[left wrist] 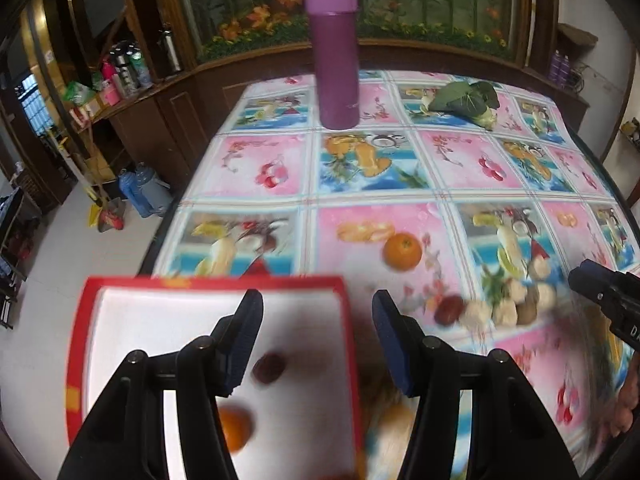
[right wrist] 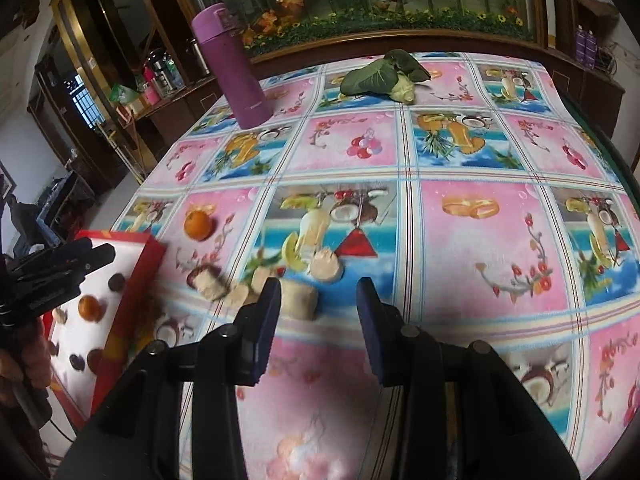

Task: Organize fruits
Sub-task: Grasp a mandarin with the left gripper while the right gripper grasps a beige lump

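So, step: we're mid-sort, some fruit already in red tray
left gripper: wide, empty, over tray
right gripper: wide, empty
next: we grab orange beyond tray

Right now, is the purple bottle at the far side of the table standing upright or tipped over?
Upright. The purple bottle stands on its base on the tablecloth, lid on top; its lean in the right wrist view is likely fisheye distortion.

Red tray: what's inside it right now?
The red tray holds one orange and several small dark fruits; the left gripper hides part of it.
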A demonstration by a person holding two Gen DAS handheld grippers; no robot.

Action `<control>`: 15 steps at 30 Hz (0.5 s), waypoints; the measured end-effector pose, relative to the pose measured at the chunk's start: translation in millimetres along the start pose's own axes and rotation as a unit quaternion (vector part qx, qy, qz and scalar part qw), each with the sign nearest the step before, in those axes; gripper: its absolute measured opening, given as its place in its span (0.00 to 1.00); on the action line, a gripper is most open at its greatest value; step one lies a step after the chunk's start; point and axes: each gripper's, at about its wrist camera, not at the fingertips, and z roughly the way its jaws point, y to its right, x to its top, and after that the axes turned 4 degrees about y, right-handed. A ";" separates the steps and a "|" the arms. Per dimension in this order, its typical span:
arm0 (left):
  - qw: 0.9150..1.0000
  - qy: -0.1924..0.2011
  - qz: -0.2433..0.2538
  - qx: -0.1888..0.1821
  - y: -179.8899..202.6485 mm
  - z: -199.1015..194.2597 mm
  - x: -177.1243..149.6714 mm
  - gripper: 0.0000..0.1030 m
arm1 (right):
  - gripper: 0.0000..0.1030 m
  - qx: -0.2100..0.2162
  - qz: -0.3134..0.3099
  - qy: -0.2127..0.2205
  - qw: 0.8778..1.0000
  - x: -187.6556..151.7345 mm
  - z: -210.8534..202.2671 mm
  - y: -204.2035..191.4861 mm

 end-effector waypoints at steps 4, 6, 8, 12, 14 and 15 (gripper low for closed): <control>1.000 -0.019 0.013 -0.003 18.6 30.1 15.5 0.55 | 0.40 0.002 0.007 -0.004 1.000 13.6 16.0 5.5; 1.000 -0.018 0.014 -0.004 25.2 38.4 22.3 0.55 | 0.40 0.006 0.014 -0.006 1.000 20.1 22.9 10.4; 0.999 -0.022 0.023 -0.016 32.9 44.4 25.8 0.55 | 0.40 0.014 0.010 -0.015 1.000 25.3 28.4 10.8; 0.999 -0.036 0.031 -0.025 42.8 57.8 28.8 0.55 | 0.40 0.017 -0.022 -0.033 0.999 32.5 42.8 -1.7; 0.999 -0.036 0.021 -0.034 41.6 61.5 32.4 0.55 | 0.40 0.014 -0.032 -0.043 0.998 34.7 50.0 -6.4; 0.999 -0.036 0.019 -0.036 41.7 62.9 34.0 0.55 | 0.40 0.017 -0.027 -0.045 0.998 35.5 51.6 -4.5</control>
